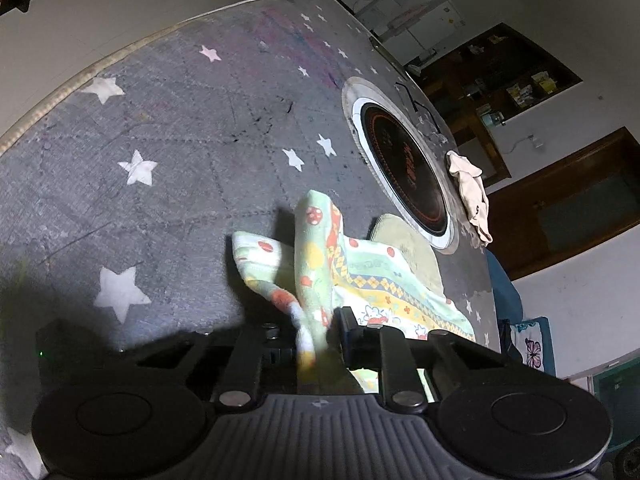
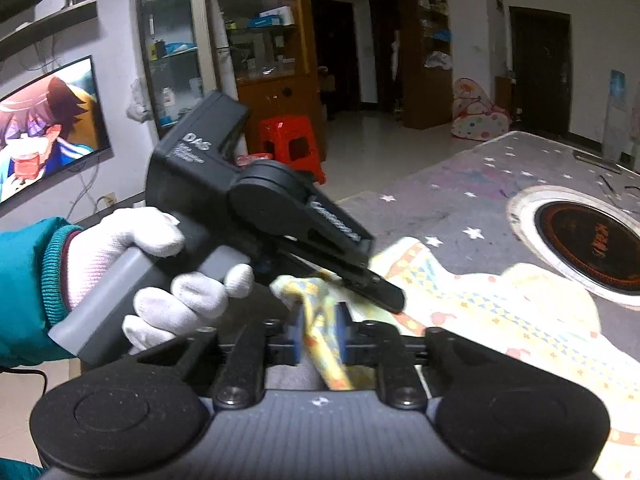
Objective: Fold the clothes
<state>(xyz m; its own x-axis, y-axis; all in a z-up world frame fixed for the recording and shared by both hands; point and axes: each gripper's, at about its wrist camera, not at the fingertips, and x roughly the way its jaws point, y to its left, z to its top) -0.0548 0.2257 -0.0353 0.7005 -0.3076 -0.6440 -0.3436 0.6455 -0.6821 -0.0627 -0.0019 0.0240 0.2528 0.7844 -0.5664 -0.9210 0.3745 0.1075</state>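
Left wrist view | left hand-held gripper (image 1: 320, 340) pinching patterned cloth (image 1: 384, 280) — fold upright | right hand-held gripper (image 2: 318, 336) pinching it too

Both wrist views look down close over the star-patterned table (image 1: 160, 128), sharing the patterned garment (image 2: 500, 312).

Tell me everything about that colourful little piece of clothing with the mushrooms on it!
The patterned garment is soft, pale green cloth printed with red mushrooms, yellow blobs and diamond-patterned bands. It lies partly spread on the grey star-print table cover, beside the round black cooktop. One bunched edge is lifted and pinched in the left gripper; another bunched bit is pinched in the right gripper, close alongside. It is crumpled, not yet folded.
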